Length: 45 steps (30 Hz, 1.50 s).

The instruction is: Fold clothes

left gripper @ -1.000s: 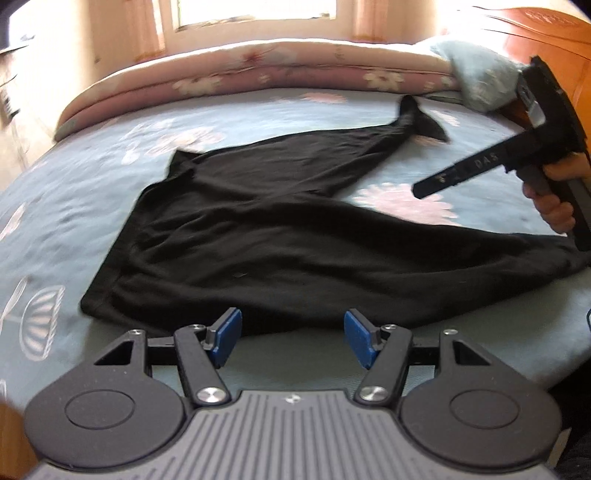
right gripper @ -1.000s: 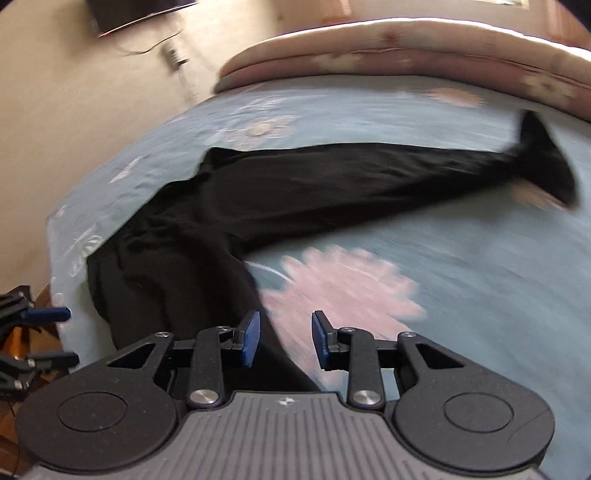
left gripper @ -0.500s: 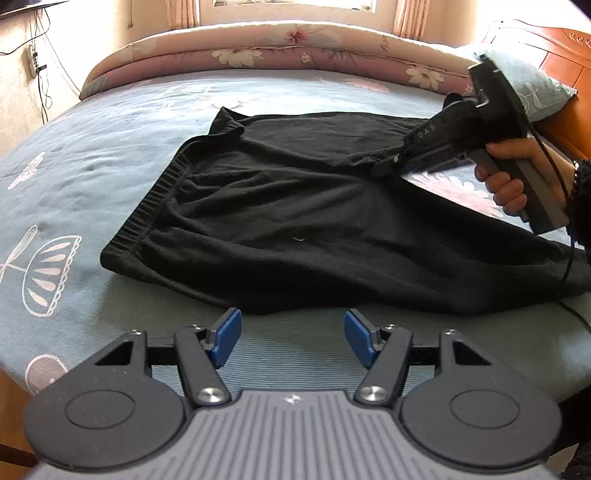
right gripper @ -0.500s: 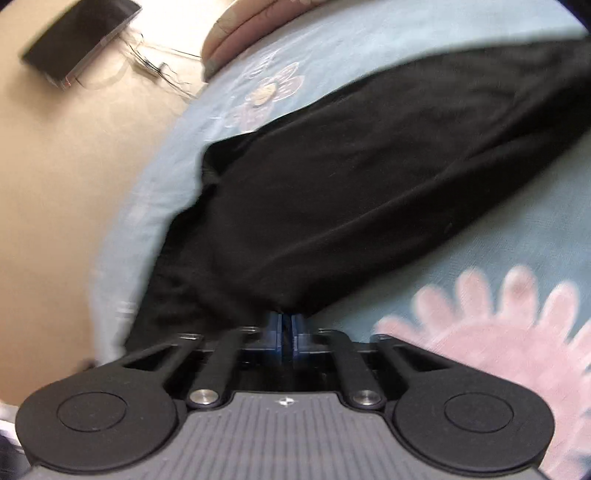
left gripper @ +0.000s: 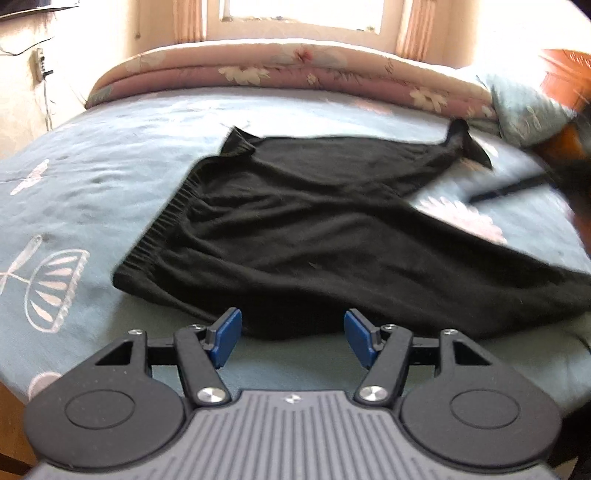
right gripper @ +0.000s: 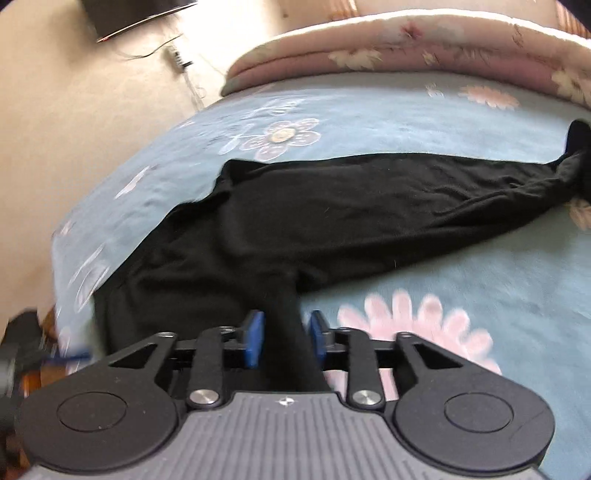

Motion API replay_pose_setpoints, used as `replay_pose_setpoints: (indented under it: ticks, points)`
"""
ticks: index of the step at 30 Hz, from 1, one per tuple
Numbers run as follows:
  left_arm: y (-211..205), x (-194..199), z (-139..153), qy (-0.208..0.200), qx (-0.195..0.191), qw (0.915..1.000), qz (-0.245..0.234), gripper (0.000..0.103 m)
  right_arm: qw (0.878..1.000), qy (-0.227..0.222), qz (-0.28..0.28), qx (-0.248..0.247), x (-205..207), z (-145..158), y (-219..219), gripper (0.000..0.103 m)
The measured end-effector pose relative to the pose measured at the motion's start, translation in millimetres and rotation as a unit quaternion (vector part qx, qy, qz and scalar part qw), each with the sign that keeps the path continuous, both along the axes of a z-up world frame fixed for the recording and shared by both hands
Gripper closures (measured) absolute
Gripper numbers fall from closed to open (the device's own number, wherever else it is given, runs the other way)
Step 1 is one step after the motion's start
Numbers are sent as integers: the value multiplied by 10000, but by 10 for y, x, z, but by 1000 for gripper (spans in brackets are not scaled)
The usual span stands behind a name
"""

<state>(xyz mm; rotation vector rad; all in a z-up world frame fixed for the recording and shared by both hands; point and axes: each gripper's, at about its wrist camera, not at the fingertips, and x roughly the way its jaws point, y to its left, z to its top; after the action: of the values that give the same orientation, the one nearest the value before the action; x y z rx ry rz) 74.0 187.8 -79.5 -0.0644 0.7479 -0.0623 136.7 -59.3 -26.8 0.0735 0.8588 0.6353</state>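
Left wrist view: black soft-knit trousers (left gripper: 295, 229) lie spread on the blue flower-printed bed (left gripper: 92, 177), waistband toward 9 o'clock. Left gripper (left gripper: 291, 339) hovers at their 6 o'clock hem, jaws apart and empty. Right gripper (right gripper: 284, 339) has jaws opening around a fabric fold, pads clear.

A home bedroom is showing here: a blue flower-printed bedsheet (left gripper: 110, 155), a rolled pink floral quilt (left gripper: 280, 66), a curtained window (left gripper: 299, 14).
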Motion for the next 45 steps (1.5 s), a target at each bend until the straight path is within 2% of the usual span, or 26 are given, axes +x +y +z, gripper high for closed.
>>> replay_pose_setpoints:
  ticks: [6, 8, 10, 12, 15, 19, 22, 24, 26, 28, 30, 32, 34, 36, 38, 39, 42, 45]
  points:
    - [554, 69, 103, -264, -338, 9958, 809, 40, 9999, -29, -122, -73, -737, -68, -232, 64]
    - [756, 109, 97, -323, -547, 9908, 1195, 41, 9994, 40, -337, 32, -928, -120, -322, 63]
    - [879, 194, 101, -323, -540, 9886, 1366, 42, 9983, 155, -528, 202, -1037, -177, -374, 61]
    - [926, 342, 104, -395, -234, 9905, 1293, 41, 9972, 239, -663, 263, -1120, -217, -417, 61]
    - [932, 679, 73, -288, 326, 9916, 1221, 43, 9971, 265, -678, 199, -1168, -219, -434, 61]
    - [727, 1170, 141, -384, 976, 9928, 572, 42, 9965, 209, -777, 207, -1170, -172, -451, 59]
    - [461, 1608, 118, -418, 1625, 9858, 3, 40, 9965, 128, -796, 212, -1166, -137, -447, 57]
    - [311, 1892, 35, -369, 1890, 9809, -280, 40, 9963, 128, -810, 258, -1147, -132, -438, 54]
    - [185, 2150, -89, -274, 2210, 9739, -445, 39, 9960, 134, -831, 295, -1127, -133, -436, 53]
    - [79, 2333, -225, -117, 2627, 9631, -566, 39, 9957, 155, -866, 283, -1101, -139, -450, 53]
    - [54, 2422, -308, -197, 2830, 9572, -574, 38, 9953, 152, -930, 243, -1076, -135, -474, 53]
    - [174, 2481, -251, -313, 2622, 9643, -219, 38, 9946, 165, -998, 224, -1048, -136, -515, 53]
    - [415, 2525, -176, -424, 2318, 9712, 351, 38, 9939, 176, -1069, 218, -1020, -145, -558, 52]
    - [704, 2583, -155, -257, 2259, 9678, 1080, 40, 9932, 211, -1121, 220, -994, -169, -582, 52]
    - [939, 2557, -149, -48, 2227, 9619, 1585, 43, 9933, 240, -1109, 215, -981, -198, -576, 52]
    - [1018, 2498, -123, -29, 2088, 9637, 1662, 43, 9935, 247, -1090, 214, -978, -209, -564, 52]
    - [1186, 2164, -7, -115, 1336, 9798, 1485, 39, 9943, 245, -1016, 213, -975, -225, -522, 52]
    - [1218, 1776, 55, -100, 873, 9870, 1345, 40, 9949, 236, -955, 206, -972, -226, -482, 51]
